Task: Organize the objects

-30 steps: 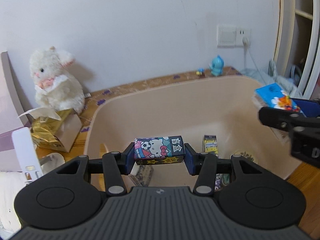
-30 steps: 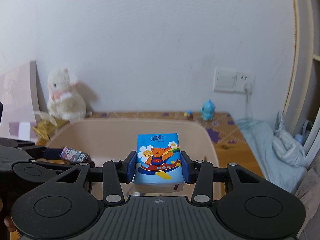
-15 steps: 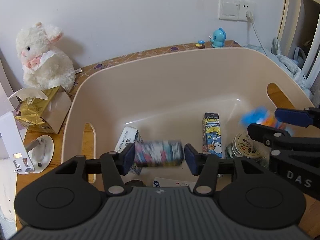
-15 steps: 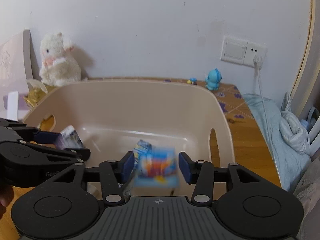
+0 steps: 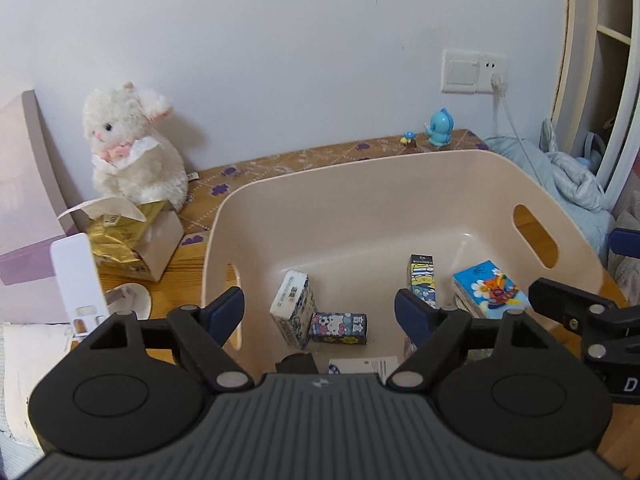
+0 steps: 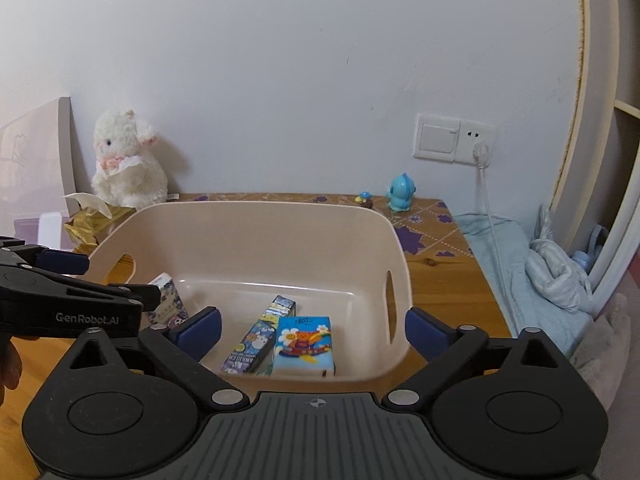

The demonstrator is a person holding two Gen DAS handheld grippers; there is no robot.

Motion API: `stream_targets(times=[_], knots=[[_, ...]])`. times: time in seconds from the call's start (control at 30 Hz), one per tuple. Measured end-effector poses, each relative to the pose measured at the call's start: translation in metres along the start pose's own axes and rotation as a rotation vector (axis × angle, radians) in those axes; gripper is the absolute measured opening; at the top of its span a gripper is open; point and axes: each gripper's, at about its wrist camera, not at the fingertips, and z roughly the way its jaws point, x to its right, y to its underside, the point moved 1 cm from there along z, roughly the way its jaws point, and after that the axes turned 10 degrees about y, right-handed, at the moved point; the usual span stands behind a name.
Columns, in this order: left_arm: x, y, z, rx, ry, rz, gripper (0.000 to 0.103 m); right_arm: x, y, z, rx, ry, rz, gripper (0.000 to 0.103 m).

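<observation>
On the wooden table [image 6: 444, 276], a beige bin [image 5: 320, 184] sits close to the cameras, and both claws hover over its near edge. Left claw [image 5: 319, 304] has its blue pads spread wide and holds nothing. Right claw [image 6: 312, 330] is likewise wide open and empty. Inside the bin, a dark cat-print box [image 5: 339, 328] lies flat on the floor near the left claw, touching a white carton [image 5: 293, 308] that leans at a tilt. Farther right stands a blue-and-yellow carton [image 5: 421, 278], and a blue tissue pack [image 5: 490, 289] rests against the bin's right side, seemingly on top of other small items. Outside the bin, at far left, a white plush rabbit [image 5: 134, 148] sits by a gold tissue box [image 5: 128, 242]; a small blue figurine [image 6: 400, 193] stands at the far edge by the wall. Both carried items appear to be delivered, so the likely next move is pulling the claws out. Risks from here: an open pad could catch the bin rim on the way up and shift or tip the bin; the tilted carton could topple if bumped; the tissue pack may slide off whatever it sits on.
</observation>
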Motion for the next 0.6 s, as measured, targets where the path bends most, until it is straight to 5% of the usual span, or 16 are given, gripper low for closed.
stream_targets(times=[0.6], knots=[[0.013, 0.057, -0.077, 0.060, 0.018, 0.004, 0.083, 0.004, 0.046, -0.077, 0.022, -0.028, 0.008, 0.103]])
